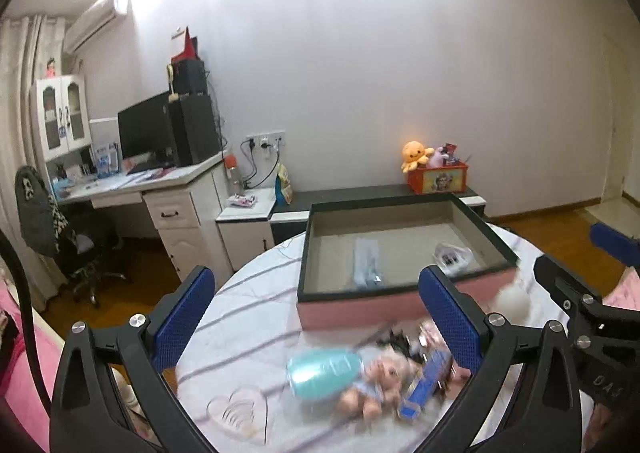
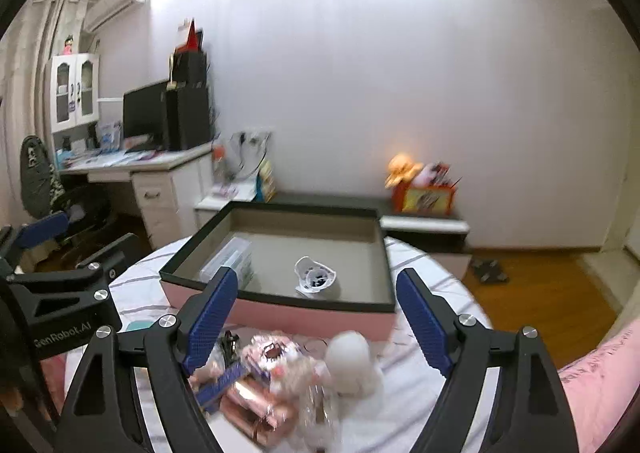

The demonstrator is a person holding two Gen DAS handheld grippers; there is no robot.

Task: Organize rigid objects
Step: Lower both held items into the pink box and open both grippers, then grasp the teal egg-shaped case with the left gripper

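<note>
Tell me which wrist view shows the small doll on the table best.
The left wrist view: the doll lies between the left gripper's open fingers, face and body visible though blurred, beside a teal egg-shaped toy. In the right wrist view I cannot pick the doll out; the clutter there is blurred and partly hidden by the right gripper.

Walls: plain white wall (image 1: 360, 73), bright glare near the ceiling.
Floor: wooden floor (image 1: 540, 225).
Left side: white desk (image 1: 160, 189) with monitor (image 1: 142, 127), black speaker (image 1: 194, 129), glass-door cabinet (image 1: 62, 115), curtain (image 1: 20, 93), air conditioner (image 1: 96, 19).
Back: low dark bench (image 1: 360, 193) against the wall.
</note>
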